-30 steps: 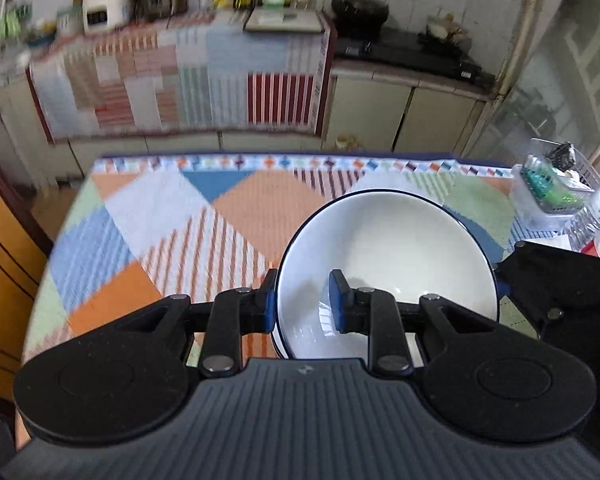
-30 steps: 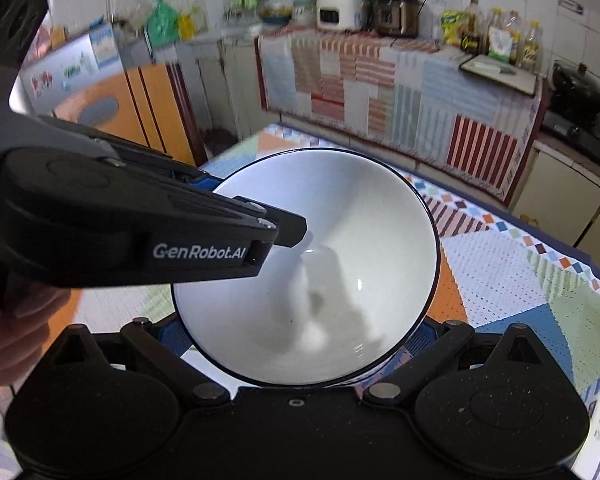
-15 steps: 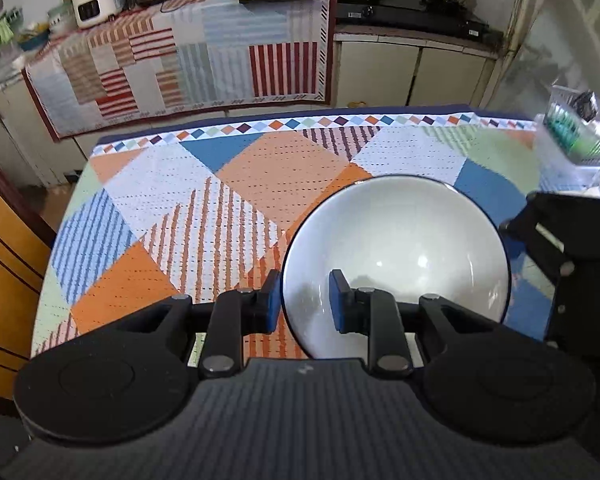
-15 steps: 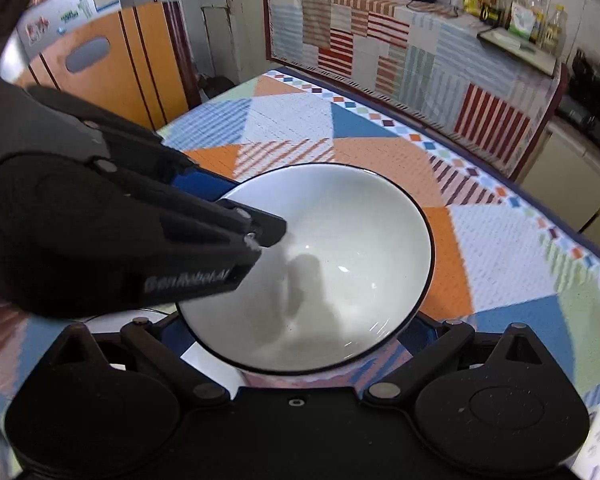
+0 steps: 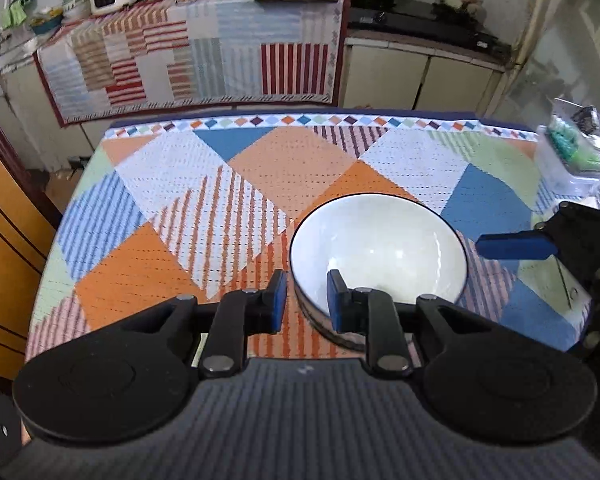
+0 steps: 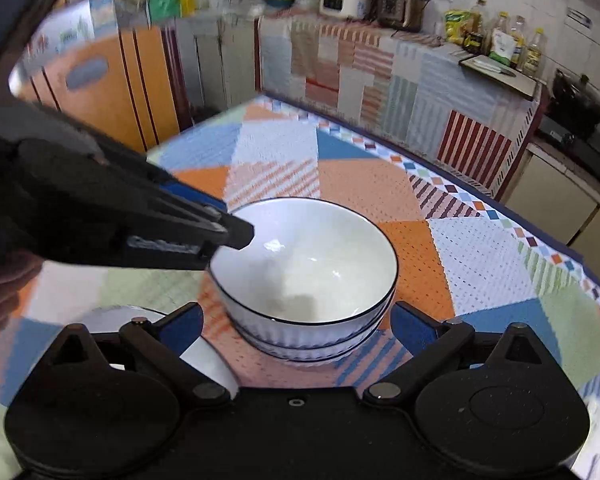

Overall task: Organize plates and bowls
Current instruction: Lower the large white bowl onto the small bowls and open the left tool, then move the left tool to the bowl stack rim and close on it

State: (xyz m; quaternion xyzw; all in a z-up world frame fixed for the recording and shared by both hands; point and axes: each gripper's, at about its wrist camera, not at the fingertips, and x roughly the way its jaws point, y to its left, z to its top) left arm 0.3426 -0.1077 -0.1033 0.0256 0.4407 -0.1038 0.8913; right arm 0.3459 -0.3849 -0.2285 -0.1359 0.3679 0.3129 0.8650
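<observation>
flanking the stacked bowls [image 6: 308,276], a plate [image 6: 204,354] beside the right gripper [image 6: 296,326]

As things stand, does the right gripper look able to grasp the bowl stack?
Probably yes: the right gripper holds its jaws open either side of the bowl stack, unobstructed. The left gripper, jaws closing on the top bowl, sits clear.

White bowl [image 6: 312,256] with thin dark rim, ribbed outside, upright, nested in a second matching bowl [image 6: 312,346] under it (only its rim band shows). My stack sits on the patchwork cloth. White plate [image 6: 204,356] lies just beside, mostly hidden.
</observation>
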